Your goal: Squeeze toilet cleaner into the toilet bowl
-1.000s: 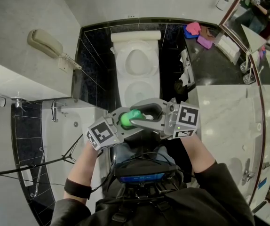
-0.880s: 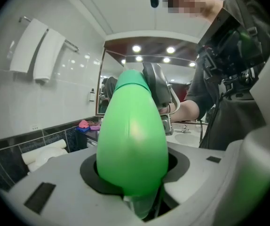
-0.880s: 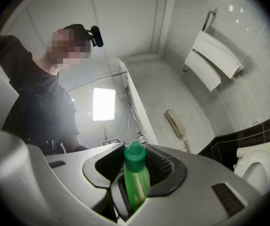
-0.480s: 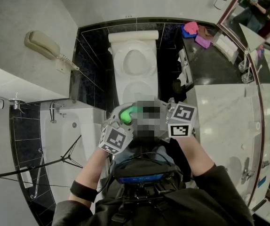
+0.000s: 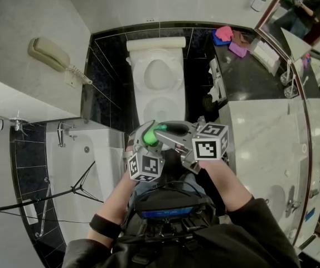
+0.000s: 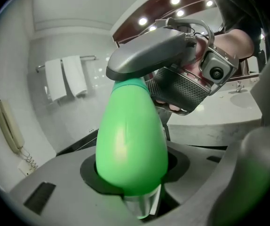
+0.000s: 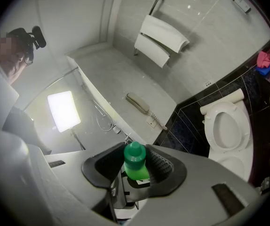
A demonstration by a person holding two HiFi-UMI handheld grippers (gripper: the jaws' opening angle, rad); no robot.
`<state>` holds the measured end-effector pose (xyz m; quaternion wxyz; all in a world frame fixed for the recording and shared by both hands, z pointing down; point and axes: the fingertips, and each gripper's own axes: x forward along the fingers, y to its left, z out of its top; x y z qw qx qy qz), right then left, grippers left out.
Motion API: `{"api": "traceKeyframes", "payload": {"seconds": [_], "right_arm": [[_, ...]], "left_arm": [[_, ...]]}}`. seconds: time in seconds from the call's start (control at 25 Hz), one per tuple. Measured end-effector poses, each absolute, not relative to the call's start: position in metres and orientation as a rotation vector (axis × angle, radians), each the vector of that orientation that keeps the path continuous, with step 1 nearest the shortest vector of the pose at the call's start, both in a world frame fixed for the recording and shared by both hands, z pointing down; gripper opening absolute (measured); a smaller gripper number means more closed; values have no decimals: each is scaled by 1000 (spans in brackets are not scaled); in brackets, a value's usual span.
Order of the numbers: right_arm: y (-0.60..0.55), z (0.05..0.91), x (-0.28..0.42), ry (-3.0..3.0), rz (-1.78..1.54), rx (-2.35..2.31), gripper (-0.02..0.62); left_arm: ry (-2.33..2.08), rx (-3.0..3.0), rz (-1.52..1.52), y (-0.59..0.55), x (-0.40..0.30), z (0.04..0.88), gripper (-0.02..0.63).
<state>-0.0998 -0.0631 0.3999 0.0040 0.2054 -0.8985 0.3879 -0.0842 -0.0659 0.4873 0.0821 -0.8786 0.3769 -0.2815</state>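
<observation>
A green toilet cleaner bottle (image 5: 150, 139) is held in front of my chest, between both grippers. My left gripper (image 5: 148, 140) is shut on its rounded green body (image 6: 130, 140), which fills the left gripper view. My right gripper (image 5: 163, 129) comes in from the right, and its grey jaws (image 6: 146, 62) close over the bottle's top. In the right gripper view, the darker green cap (image 7: 135, 155) sits pinched between the two black pads of that gripper (image 7: 134, 167). The white toilet (image 5: 159, 74) stands ahead against the black tiled wall, its bowl (image 7: 226, 126) uncovered and apart from the bottle.
A wall phone (image 5: 51, 52) hangs on the left wall above a bathtub (image 5: 73, 166) with chrome taps. A marble counter (image 5: 266, 144) runs along the right, with coloured cloths (image 5: 228, 35) on the dark shelf behind it. White towels (image 7: 161, 41) hang on a rail, and a lamp (image 7: 63, 109) shines by the tub.
Both grippers have come down and in toward my chest and rolled, so their marker cubes now sit closer together. The green bottle stays held between them.
</observation>
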Motion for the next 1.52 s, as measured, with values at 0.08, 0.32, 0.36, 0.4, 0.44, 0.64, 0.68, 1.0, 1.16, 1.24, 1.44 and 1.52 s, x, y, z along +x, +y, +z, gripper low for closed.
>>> {"api": "traceKeyframes", "payload": {"seconds": [0.08, 0.32, 0.36, 0.4, 0.44, 0.64, 0.68, 1.0, 1.16, 1.24, 1.44, 1.52], "right_arm": [[-62, 400, -100, -2818, 1225, 652, 163], [-62, 402, -100, -2805, 1259, 726, 227], [-63, 399, -99, -2837, 1236, 730, 227], [-64, 393, -98, -2891, 1194, 726, 229], [-63, 385, -96, -2960, 1129, 708, 232], [-48, 347, -94, -3220, 680, 472, 233], [-44, 344, -95, -3228, 599, 429, 236], [-13, 315, -107, -3290, 465, 85, 264], [-15, 315, -109, -3318, 333, 81, 262], [-14, 315, -111, -3311, 319, 76, 236], [-13, 312, -112, -3295, 428, 62, 156], [-15, 314, -112, -3294, 425, 76, 156]], "left_arm": [[1126, -2642, -834, -64, -83, 488, 190], [1152, -2626, -845, -62, -87, 490, 191], [1141, -2654, -831, -60, -86, 488, 192], [1111, -2701, -805, -58, -84, 484, 192], [1058, -2766, -773, -54, -81, 478, 192], [571, -3174, -585, -21, -68, 447, 192], [474, -3220, -563, -13, -67, 441, 192], [50, -3339, -462, 10, -69, 416, 192], [16, -3359, -483, 14, -64, 401, 192], [-2, -3345, -484, 14, -65, 403, 192], [-35, -3326, -473, 16, -63, 405, 192], [-10, -3326, -464, 14, -64, 408, 192]]}}
